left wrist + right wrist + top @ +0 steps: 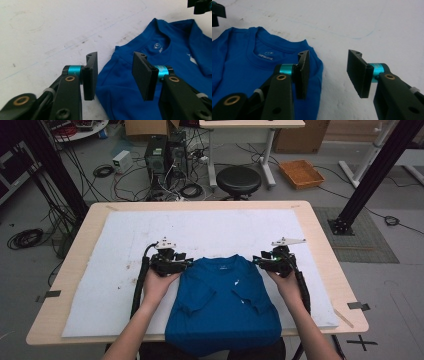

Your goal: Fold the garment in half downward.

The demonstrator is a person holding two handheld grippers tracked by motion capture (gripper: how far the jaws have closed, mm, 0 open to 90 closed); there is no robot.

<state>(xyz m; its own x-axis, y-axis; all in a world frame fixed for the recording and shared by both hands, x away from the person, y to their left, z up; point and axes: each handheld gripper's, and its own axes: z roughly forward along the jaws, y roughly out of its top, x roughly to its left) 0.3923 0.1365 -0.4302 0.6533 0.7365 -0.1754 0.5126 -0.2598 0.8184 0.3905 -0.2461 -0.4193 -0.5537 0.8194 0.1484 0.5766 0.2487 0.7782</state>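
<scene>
One blue T-shirt [225,300] — two grippers, left gripper [186,261], right gripper [258,260].

The shirt [222,302] lies on the worktop [320,237] at its near edge, left gripper [186,262] at its left shoulder, right gripper [257,260] at its right.

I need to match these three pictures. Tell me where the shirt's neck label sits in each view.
High view: the neck label is centre, at the blue shirt's top edge.
Left gripper view: upper right, beyond the jaws.
Right gripper view: left of centre.
Shared landmark: the collar around it.
</scene>
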